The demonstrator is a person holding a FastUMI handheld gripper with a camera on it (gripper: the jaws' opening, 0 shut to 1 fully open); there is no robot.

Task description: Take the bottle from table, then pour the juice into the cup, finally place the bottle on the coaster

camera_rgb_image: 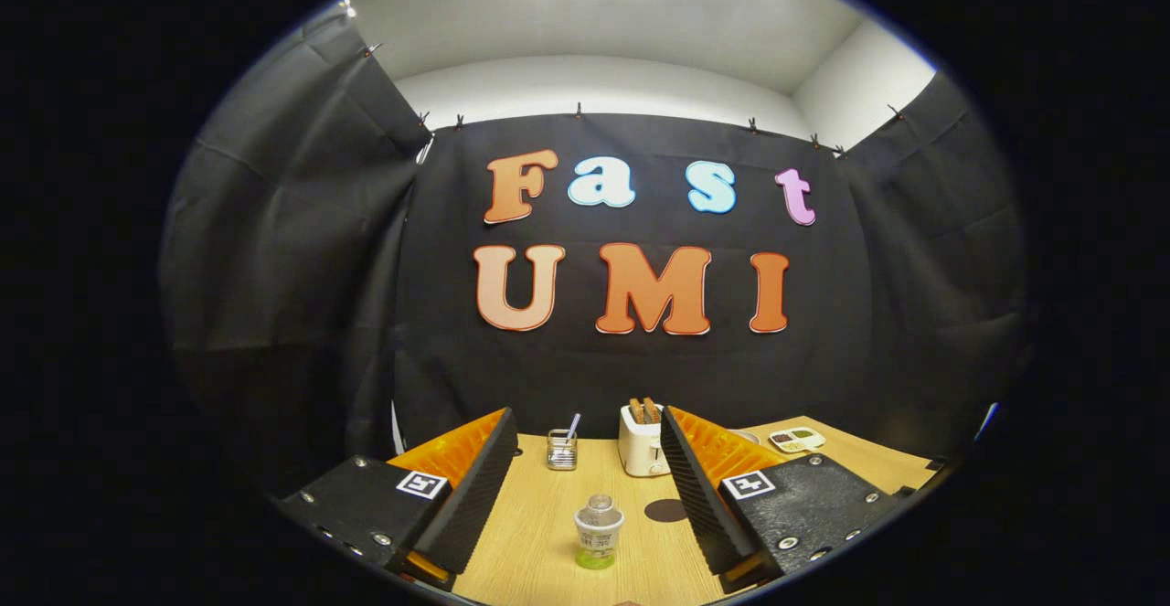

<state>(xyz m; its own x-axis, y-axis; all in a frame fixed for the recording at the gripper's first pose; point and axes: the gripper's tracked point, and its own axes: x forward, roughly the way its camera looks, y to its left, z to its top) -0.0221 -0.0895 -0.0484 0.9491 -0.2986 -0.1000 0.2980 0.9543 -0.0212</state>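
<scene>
The tool (589,460) is released, its ribbed fingers (475,487) spread wide and pressing on nothing. Between them, toward 6 o'clock, a small clear plastic bottle (598,531) stands upright on the pale wood-grain table (539,533), green juice at its base; its label is too small to read. A dark round coaster (665,510) lies at the bottle's 2 o'clock. Beyond, a glass cup (562,450) holding a straw stands at 11 o'clock, and a white toaster (643,441) at 1 o'clock.
</scene>
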